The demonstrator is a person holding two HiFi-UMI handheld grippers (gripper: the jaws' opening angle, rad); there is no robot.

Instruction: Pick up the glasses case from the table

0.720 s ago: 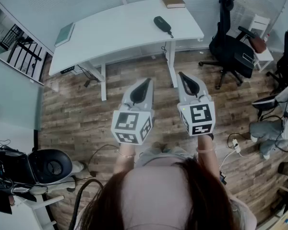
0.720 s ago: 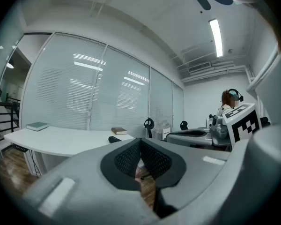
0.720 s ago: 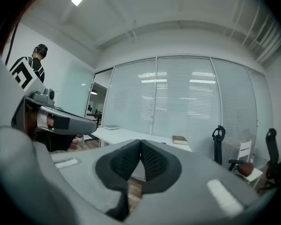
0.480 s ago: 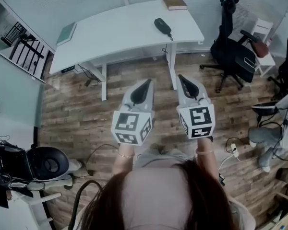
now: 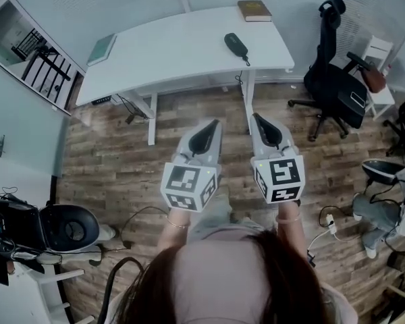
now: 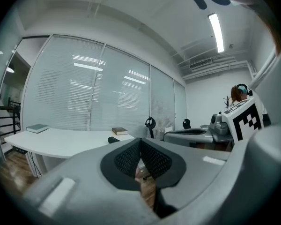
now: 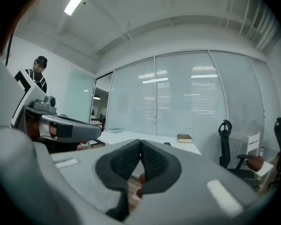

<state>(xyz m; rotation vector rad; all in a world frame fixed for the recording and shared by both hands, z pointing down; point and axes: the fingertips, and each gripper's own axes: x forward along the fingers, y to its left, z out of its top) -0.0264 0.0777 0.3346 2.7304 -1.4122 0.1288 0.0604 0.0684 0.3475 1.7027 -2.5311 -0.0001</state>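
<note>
Glasses case, dark and oblong [image 5: 235, 46], lay untouched near the right end of the white curved counter [image 5: 169, 52], well apart from the left gripper [image 5: 212, 124] and right gripper [image 5: 257, 119] (jaws together, both empty); approach and pickup were not yet begun.

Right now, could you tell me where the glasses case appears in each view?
Head view: glasses case on the white table's right half.
Left gripper view: dark shape just left of left claw.
Right gripper view: dark speck just right of right claw.
Shared landmark: brown book.
</note>
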